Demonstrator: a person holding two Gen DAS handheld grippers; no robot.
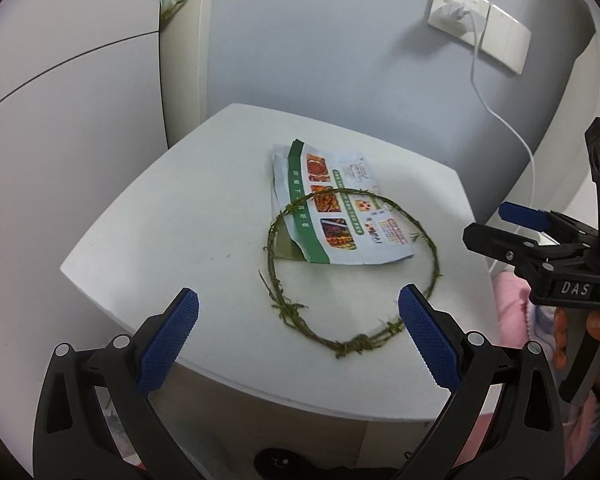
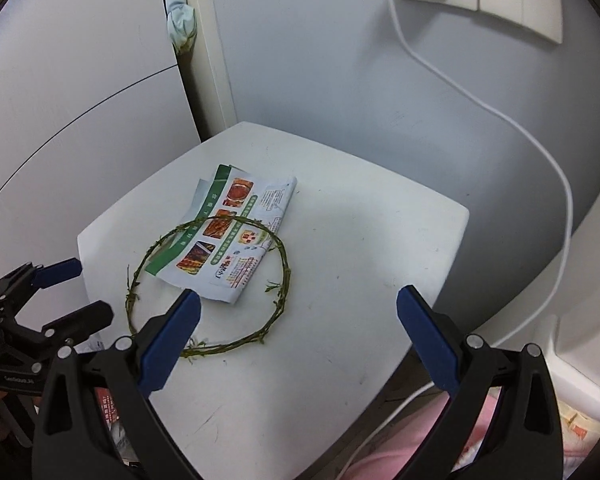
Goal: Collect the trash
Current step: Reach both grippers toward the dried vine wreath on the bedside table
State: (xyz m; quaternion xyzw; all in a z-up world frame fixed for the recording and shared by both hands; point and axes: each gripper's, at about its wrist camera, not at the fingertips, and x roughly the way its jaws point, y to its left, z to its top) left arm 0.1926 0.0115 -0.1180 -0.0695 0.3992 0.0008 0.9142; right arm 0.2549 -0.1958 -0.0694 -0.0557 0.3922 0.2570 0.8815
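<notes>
Trash on the white table (image 1: 148, 240) consists of two items: a printed leaflet (image 1: 332, 204) and a twisted green vine ring (image 1: 352, 268).

Left gripper (image 1: 298, 334): jaws spread wide, nothing held. Its blue fingertips (image 1: 172, 340) hang above the near edge of the table, with the near arc of the vine ring lying between and just beyond them. No contact with either item is visible.

Right gripper (image 2: 298, 334): jaws likewise spread wide, nothing held. It hangs over the near right part of the table. In the right wrist view its left blue pad overlaps the near arc of the vine ring and the near corner of the leaflet; whether it touches them cannot be told. In the left wrist view this gripper sits off the table's right edge, held by a hand (image 1: 596, 344).

Leaflet: lies flat near the table's middle, green band along one side, food pictures on its face. The vine ring rests partly on top of it, its far arc crossing the leaflet, the rest on the bare table.

Surroundings: a wall socket (image 1: 456, 12) with a white cable (image 1: 500, 116) hanging down behind the table; pink fabric (image 2: 420, 440) below the right edge.
</notes>
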